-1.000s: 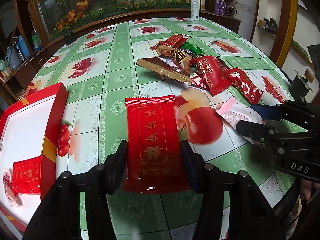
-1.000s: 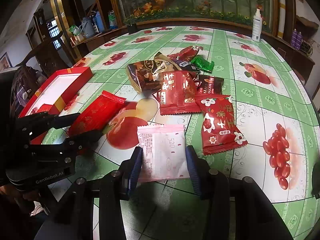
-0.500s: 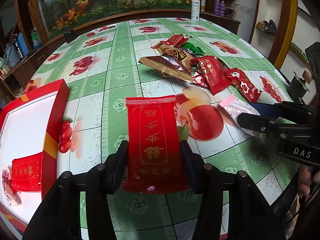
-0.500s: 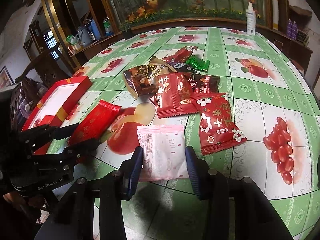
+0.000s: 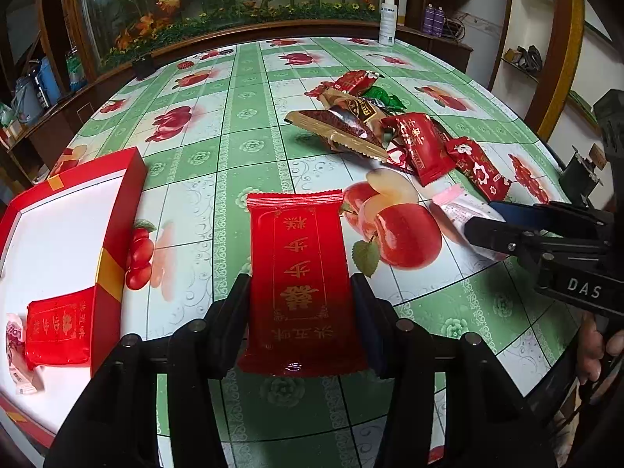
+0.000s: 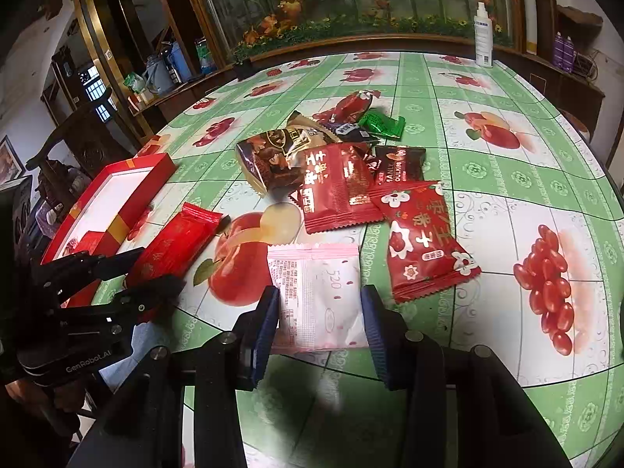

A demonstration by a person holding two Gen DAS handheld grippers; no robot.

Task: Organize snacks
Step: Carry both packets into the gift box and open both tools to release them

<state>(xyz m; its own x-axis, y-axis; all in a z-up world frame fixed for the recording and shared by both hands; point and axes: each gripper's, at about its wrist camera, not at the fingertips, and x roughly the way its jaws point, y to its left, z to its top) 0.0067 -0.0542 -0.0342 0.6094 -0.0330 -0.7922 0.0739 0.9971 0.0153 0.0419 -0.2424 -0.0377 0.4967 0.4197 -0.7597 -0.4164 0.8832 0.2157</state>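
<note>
Sorting of the snacks stands at an early stage, judged from how things lie. Taking the red gift box (image 5: 117,210) as landmark: inside it, at its near end, lie one red packet (image 5: 58,325) and part of a pale wrapper (image 5: 17,351) beside it; the rest of its white floor is bare. Well apart from the box, toward the middle of the green fruit-print tablecloth (image 5: 234,124), a loose heap of snacks (image 6: 331,160) remains unsorted: brown, dark, green and several red wrappers, some overlapping.

Two packets are separated from the heap, nearer the box side of the table edge. The long red packet (image 5: 302,284) lies flat on the cloth just beside the box's long wall, its near end between the fingers of the left gripper (image 5: 300,312). The fingers flank its two long edges, apparently touching them; whether they already press is hard to tell, so the grip reads as closed on the packet, not lifted. The pink-and-white sachet (image 6: 316,296) lies farther from the box, beyond the printed apple, between the blue-padded fingers of the right gripper (image 6: 319,308); these likewise bracket its sides at the edges, sachet flat on the cloth.

Remaining, by this reading: carrying both packets to the box, then clearing the heap.
</note>
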